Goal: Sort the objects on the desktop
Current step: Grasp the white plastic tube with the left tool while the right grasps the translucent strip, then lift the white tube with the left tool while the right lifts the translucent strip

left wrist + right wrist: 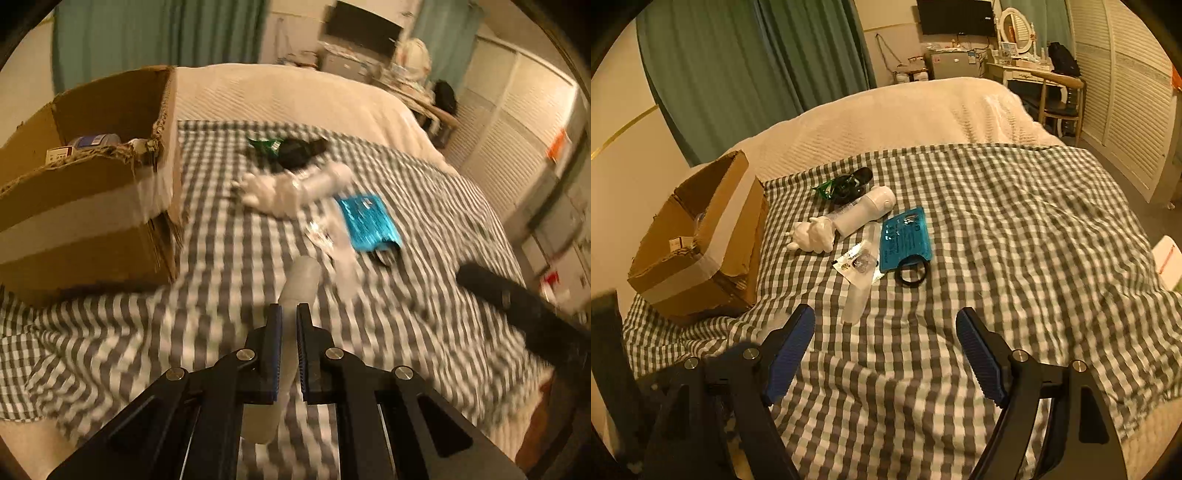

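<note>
Checked cloth [997, 221] covers the bed where the left tongs [289, 314] grip a pale tube [301, 280] while the right tongs [886, 325] gape empty near a cardboard box [701, 251].

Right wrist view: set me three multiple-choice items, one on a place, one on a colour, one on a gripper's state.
1. Where in the picture does the cardboard box stand relative to the flat pouch?
A. to its left
B. to its right
C. on top of it

2. What colour is the flat pouch beside the black ring?
A. red
B. blue
C. yellow

3. What is the state of the right gripper?
A. shut on the pouch
B. shut on the ring
C. open, holding nothing

Answers:
1. A: the box sits at the left edge of the checked cloth.
2. B: the pouch is shiny blue.
3. C: its fingers stand wide apart over bare cloth.
</note>
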